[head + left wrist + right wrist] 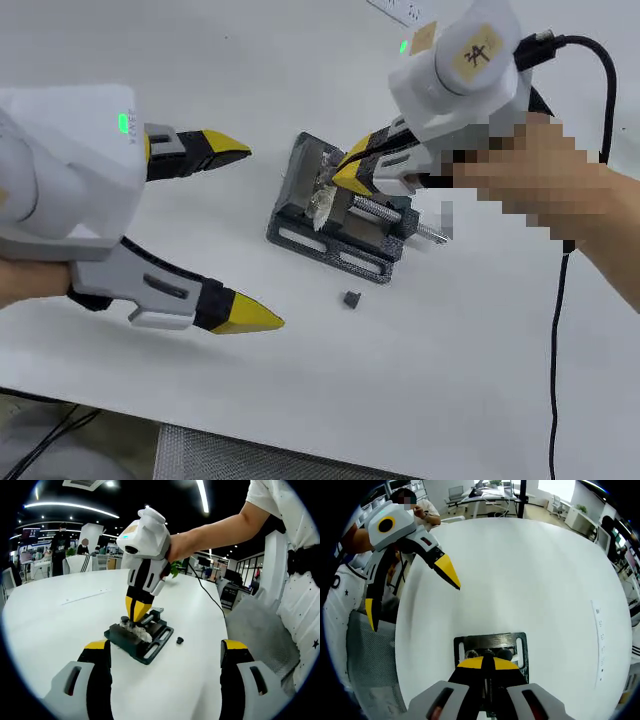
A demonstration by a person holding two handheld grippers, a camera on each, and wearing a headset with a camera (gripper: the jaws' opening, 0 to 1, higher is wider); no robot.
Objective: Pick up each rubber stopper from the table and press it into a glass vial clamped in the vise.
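Lying on the table (450,380), one stopper (351,298) sits just beside the vise (318,245), not yet fitted. The right gripper (352,176), jaws pressed together, tips onto the clamped vials (324,204); whether a stopper sits beneath is hidden. The left gripper (265,236) hovers well apart, jaws spread.

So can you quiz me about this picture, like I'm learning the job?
1. How many stoppers lie loose on the table?
2. True or false: the left gripper is open.
3. Where are the right gripper's tips? A: over the vise. B: past the table's edge. C: touching the left gripper.

Key: 1. One. 2. True. 3. A.
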